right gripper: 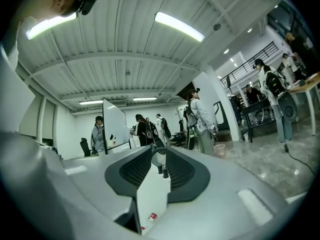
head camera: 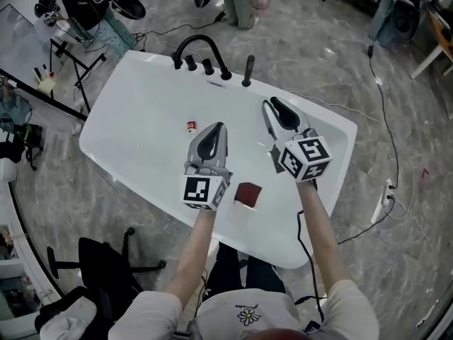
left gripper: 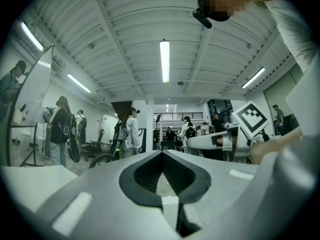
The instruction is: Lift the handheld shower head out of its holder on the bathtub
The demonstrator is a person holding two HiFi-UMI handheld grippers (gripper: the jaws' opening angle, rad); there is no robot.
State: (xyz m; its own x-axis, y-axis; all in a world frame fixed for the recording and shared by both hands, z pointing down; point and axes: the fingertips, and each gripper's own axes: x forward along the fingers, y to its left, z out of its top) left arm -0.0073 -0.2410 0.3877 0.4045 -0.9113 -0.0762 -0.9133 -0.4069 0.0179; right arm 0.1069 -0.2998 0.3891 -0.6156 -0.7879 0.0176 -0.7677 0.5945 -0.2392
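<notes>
Head view: one bathtub with fittings and loose items.

1. Bathtub [head camera: 134, 91]: white, set slantwise on a grey floor; it carries all the entries below.
2. Shower head [head camera: 248, 69]: slim black stick, upright in its holder on the far edge of the bathtub, just right of the row of knobs [head camera: 207, 66] and the arched black tap [head camera: 202, 41]. Nothing touches it; the lift is not yet begun.
3. Left gripper [head camera: 218, 126]: over the middle of the bathtub, aimed at the far edge, well short of the fittings. Its fingers [left gripper: 142, 176] are pressed together at the tips with nothing between them. It is judged spare for this task.
4. Right gripper [head camera: 270, 103]: nearer the right edge, with the shower head ahead of it and apart. Its fingers [right gripper: 130, 174] are slightly spread and empty. Black fittings show through the gap, though I cannot tell which ones. The gripper is probably being lined up for the grasp.
5. Small bottle [head camera: 191, 126]: red cap, in the basin left of the left gripper. It has no part in the task.
6. Dark red square piece [head camera: 248, 193]: by the near edge, between the two grippers; kind unclear.
</notes>
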